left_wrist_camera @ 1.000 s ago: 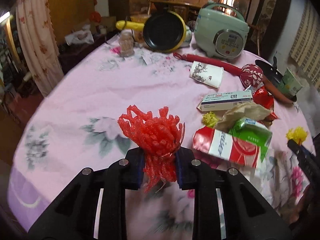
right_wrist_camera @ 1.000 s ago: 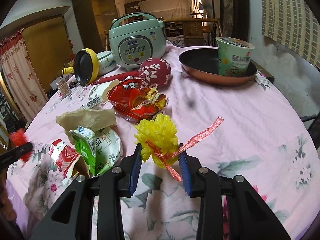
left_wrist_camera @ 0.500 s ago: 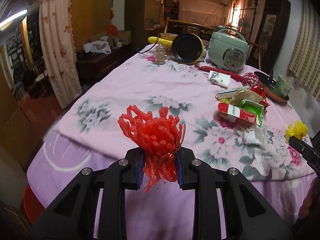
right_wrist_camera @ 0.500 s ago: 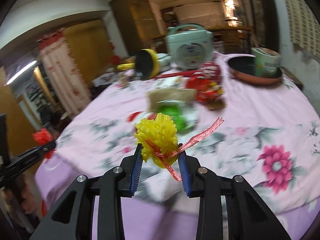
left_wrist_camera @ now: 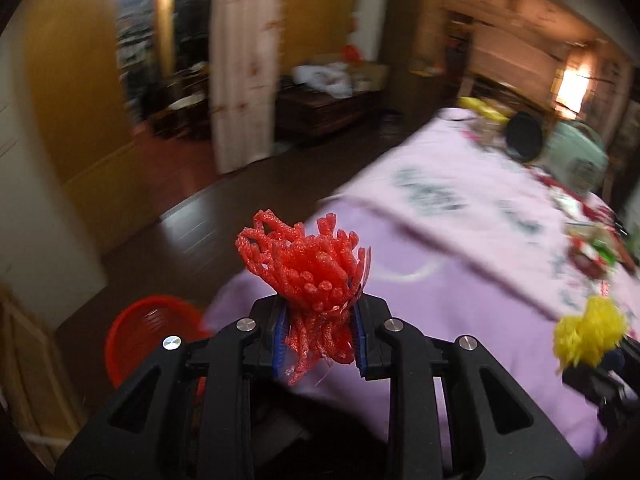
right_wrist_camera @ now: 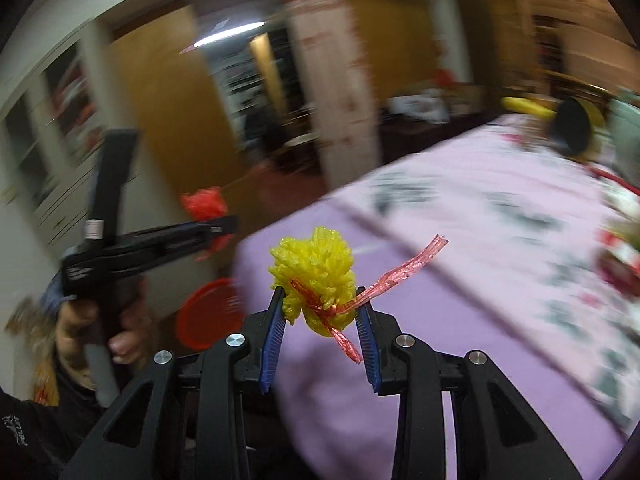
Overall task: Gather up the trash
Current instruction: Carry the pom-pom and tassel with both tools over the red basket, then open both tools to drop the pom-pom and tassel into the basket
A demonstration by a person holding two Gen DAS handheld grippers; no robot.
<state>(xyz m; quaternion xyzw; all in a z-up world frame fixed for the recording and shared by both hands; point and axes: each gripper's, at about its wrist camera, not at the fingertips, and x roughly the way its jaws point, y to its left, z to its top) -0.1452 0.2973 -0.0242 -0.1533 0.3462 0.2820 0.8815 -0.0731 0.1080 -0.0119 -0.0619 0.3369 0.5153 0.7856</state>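
Observation:
My left gripper [left_wrist_camera: 319, 312] is shut on a red foam-net bundle [left_wrist_camera: 304, 264] and holds it in the air off the table's edge. My right gripper [right_wrist_camera: 322, 312] is shut on a yellow foam-net bundle [right_wrist_camera: 316, 276] tied with a red ribbon [right_wrist_camera: 400, 276]. The yellow bundle also shows at the right of the left wrist view [left_wrist_camera: 588, 336]. The left gripper with its red bundle [right_wrist_camera: 204, 206] shows at the left of the right wrist view. A red basket [left_wrist_camera: 152, 332] stands on the floor below, also seen in the right wrist view [right_wrist_camera: 208, 316].
The round table with the pink floral cloth [left_wrist_camera: 480, 216] lies to the right, with wrappers [left_wrist_camera: 592, 248], a rice cooker [left_wrist_camera: 576, 160] and a black pan [left_wrist_camera: 524, 136] on it. Dark wooden floor [left_wrist_camera: 200, 232] and a curtain [left_wrist_camera: 240, 60] are beyond.
Both grippers have swung left, away from the table top and past its edge, each still holding its bundle. The red basket on the floor has come into view.

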